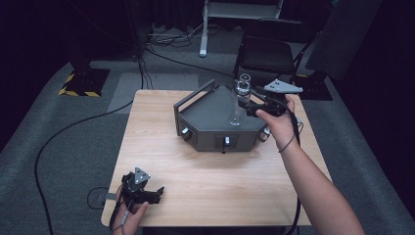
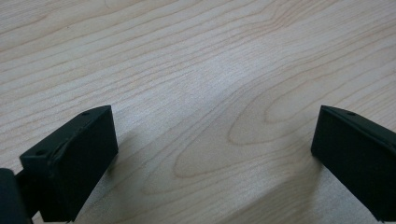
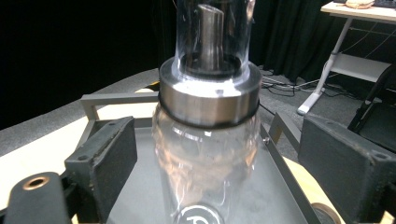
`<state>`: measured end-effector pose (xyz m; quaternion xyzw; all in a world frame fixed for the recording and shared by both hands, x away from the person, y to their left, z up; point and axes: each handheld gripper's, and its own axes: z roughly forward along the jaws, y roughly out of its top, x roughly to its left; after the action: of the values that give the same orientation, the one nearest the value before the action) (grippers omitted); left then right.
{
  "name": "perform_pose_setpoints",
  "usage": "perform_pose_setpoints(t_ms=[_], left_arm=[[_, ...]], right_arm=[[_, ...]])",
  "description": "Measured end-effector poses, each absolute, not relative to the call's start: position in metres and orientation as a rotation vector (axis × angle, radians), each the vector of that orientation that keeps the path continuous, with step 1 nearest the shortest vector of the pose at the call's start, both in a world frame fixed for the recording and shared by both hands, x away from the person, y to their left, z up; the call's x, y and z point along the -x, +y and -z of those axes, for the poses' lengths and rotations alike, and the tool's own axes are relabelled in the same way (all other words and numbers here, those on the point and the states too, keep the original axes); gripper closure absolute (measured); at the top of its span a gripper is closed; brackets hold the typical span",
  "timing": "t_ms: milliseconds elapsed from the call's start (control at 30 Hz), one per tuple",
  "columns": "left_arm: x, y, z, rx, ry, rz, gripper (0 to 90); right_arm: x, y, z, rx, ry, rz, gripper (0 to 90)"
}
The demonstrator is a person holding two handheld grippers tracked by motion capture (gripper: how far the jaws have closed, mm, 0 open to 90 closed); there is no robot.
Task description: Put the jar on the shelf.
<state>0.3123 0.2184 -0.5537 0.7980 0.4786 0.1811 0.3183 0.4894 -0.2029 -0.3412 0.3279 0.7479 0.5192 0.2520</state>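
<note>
Both tongs gape: right (image 3: 210, 154) flanking clear steel-collared bottle (image 3: 208, 140), left (image 2: 210, 163) over table (image 2: 210, 70).

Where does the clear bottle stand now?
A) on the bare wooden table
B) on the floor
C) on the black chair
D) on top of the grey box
D: the bottle stands upright on the grey box, between the open jaws of the right gripper.
</note>
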Motion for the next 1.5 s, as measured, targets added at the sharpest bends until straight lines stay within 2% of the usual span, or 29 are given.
perform_pose_setpoints(t_ms=[800, 1500], left_arm=[[-0.312, 0.218, 0.554, -2.098, 1.258, -0.477, 0.4], [-0.312, 0.218, 0.554, -2.098, 1.258, -0.477, 0.4]], right_arm=[[-0.444, -0.251, 0.348, -0.88, 2.068, -1.35, 11.5], [-0.419, -0.291, 0.358, -0.901, 2.051, -1.343, 11.5]])
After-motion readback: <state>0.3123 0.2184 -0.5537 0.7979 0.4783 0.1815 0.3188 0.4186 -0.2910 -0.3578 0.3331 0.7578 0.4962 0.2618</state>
